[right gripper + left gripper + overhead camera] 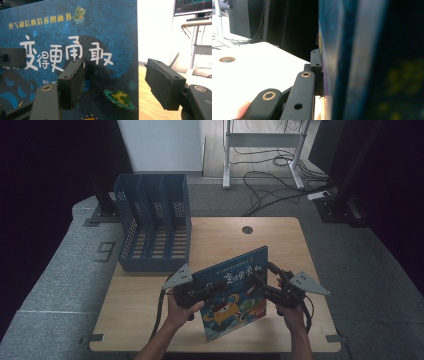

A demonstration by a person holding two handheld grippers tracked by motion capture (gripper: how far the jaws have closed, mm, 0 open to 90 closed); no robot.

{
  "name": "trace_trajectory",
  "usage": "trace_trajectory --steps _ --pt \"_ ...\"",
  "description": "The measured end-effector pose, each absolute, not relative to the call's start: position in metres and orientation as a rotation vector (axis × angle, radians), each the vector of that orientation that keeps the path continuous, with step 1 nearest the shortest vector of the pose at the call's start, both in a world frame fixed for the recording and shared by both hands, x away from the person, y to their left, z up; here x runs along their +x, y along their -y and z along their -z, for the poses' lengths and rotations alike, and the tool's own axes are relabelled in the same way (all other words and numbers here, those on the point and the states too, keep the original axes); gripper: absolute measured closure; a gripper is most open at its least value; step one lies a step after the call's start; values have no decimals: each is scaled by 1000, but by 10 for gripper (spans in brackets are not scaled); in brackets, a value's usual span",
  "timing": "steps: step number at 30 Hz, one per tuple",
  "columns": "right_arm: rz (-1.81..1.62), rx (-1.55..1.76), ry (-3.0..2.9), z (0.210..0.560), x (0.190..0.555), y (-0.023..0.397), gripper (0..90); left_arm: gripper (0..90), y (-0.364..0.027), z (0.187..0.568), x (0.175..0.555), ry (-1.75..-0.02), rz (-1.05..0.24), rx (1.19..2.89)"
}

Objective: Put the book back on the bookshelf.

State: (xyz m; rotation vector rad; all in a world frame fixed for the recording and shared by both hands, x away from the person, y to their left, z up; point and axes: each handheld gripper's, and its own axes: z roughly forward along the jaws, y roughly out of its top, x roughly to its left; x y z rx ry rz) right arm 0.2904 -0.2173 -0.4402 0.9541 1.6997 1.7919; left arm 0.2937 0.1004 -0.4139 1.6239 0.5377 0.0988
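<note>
A blue picture book [235,295] with white lettering and a cartoon cover stands upright on its lower edge on the wooden table [140,320]. My left gripper [222,287] is shut on the book from its left side. In the left gripper view one of its fingers [315,62] lies flat against the cover [347,62]. My right gripper [262,272] is open at the book's right edge. In the right gripper view its jaws [117,80] stand apart in front of the cover [75,32], touching nothing. The left gripper's pad [11,57] presses on that cover at the far left.
A blue slotted file rack [152,220] with three compartments stands at the table's back left. A round cable hole [247,229] sits at the back middle. Behind the table are cables [270,185] on the floor and a white desk frame [262,150].
</note>
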Motion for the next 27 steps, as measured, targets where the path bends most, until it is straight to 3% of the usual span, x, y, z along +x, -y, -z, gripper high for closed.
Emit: trace_trajectory --steps 21,27 --pt "-1810 934 -1750 442 292 218 286 821 -93 417 291 -536 -123 1549" --pt "-1830 943 -1714 439 289 226 289 820 -99 405 289 -545 -198 1565"
